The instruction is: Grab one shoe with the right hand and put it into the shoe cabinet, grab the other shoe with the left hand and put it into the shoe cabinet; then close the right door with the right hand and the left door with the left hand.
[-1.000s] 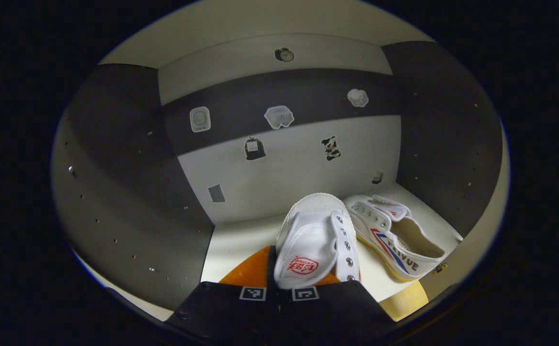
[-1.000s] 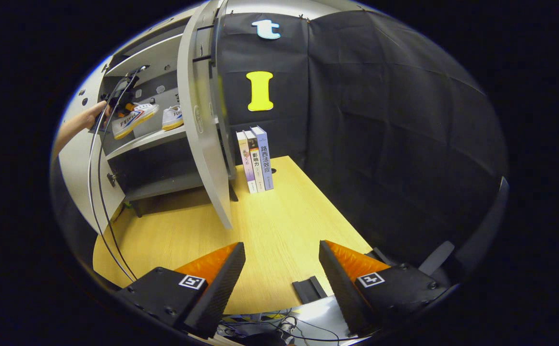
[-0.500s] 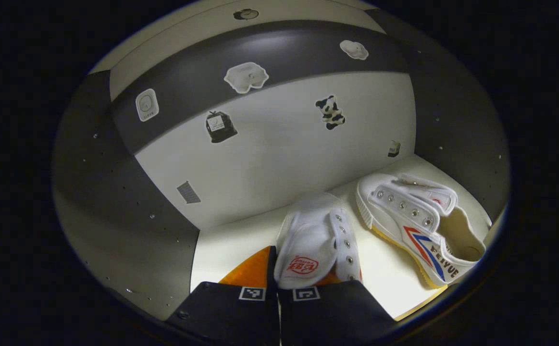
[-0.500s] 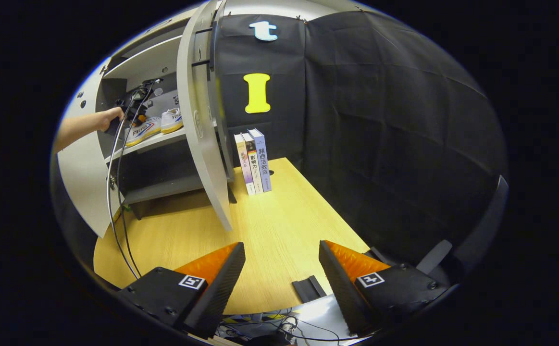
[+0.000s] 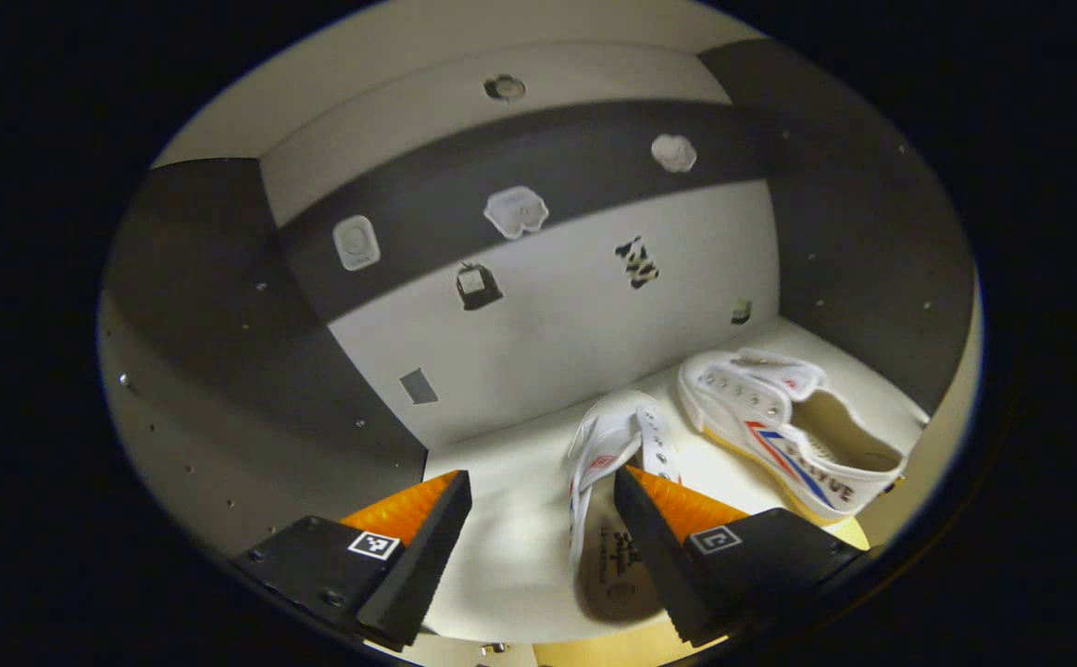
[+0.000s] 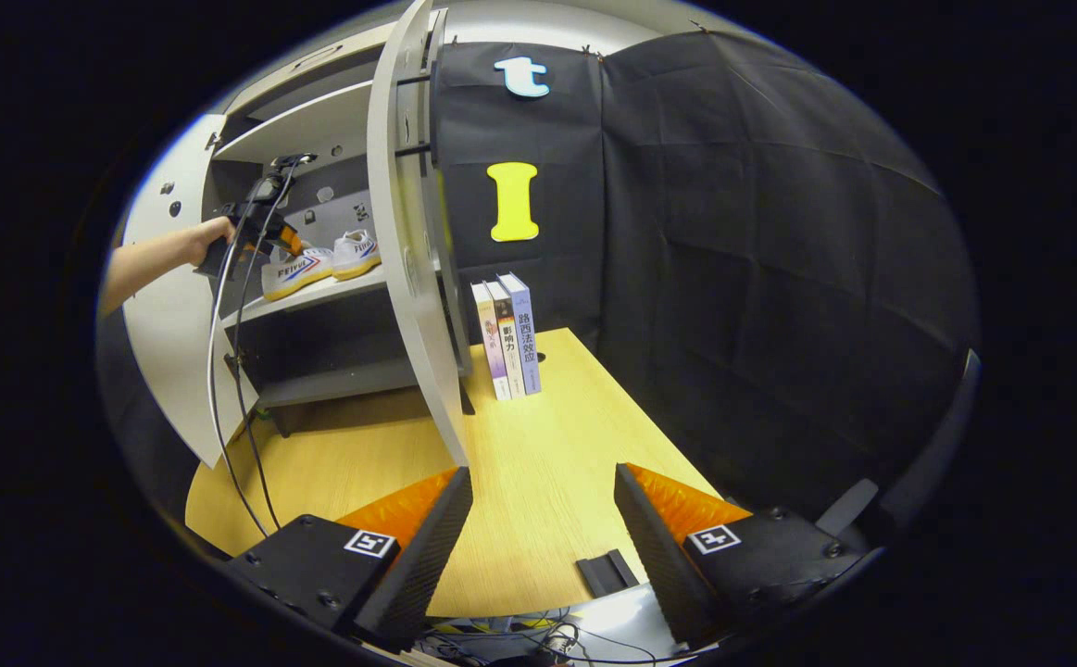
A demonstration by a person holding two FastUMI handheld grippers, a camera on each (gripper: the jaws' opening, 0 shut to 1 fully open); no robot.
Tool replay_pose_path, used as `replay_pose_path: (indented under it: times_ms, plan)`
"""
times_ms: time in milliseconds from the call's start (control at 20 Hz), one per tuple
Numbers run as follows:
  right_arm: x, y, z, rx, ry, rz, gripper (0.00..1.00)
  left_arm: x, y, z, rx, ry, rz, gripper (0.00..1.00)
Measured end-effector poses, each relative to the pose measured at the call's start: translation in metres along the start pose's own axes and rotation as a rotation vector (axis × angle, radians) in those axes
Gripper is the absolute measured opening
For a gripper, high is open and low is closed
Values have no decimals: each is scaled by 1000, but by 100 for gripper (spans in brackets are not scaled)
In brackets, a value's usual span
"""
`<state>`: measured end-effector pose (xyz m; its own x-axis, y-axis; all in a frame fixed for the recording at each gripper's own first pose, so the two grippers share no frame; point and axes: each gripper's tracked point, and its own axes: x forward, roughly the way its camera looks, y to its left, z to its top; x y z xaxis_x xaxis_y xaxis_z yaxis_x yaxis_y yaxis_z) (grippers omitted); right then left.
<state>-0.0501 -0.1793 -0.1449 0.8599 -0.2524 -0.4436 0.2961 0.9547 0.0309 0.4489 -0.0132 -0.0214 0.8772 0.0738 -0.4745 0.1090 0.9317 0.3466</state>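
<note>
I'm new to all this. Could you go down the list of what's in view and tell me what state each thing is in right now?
Left gripper: open, holding nothing.
Right gripper: open, above the yellow wooden table.
Nearer white canvas shoe: on the shelf, tipped sideways.
Farther white canvas shoe: on the shelf, upright.
Right grey cabinet door: open.
Left grey cabinet door: open.
Three books: standing upright.

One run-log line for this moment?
left gripper: open, by left shoe | right gripper: open, above table | both shoes on shelf | doors open
</note>
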Motion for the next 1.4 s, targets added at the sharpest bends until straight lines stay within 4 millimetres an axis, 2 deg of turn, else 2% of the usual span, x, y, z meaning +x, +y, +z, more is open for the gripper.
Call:
replay_pose_path:
  times_ms: [100, 150, 350, 500, 700, 800, 950, 1050, 1250, 1400]
  plan:
    - [0, -1, 10, -3, -17, 12, 99, -43, 1, 4, -35, -78, -17, 100]
    - [0, -2, 16, -5, -28, 20, 98, -66, 0, 5, -61, -114, -28, 96]
    - [0, -5, 43, -15, -74, 35, 98, -158, -1, 0, -151, -259, -37, 96]
    - [1, -6, 68, -4, -112, 44, 98, -217, 1, -24, -205, -315, -6, 96]
    - [5, -3, 102, 3, -167, 57, 98, -273, -6, -65, -228, -354, 29, 96]
    - [9, 0, 119, 6, -196, 64, 98, -291, -17, -93, -235, -340, 44, 96]
    - [13, 5, 145, 22, -249, 80, 98, -318, -50, -149, -257, -271, 38, 97]
    - [18, 11, 154, 19, -265, 98, 98, -332, -63, -174, -242, -272, 55, 96]
    - [24, 20, 174, -18, -299, 127, 99, -347, -91, -205, -247, -272, 39, 96]
    - [24, 21, 197, -17, -337, 136, 100, -348, -103, -213, -261, -261, 15, 97]
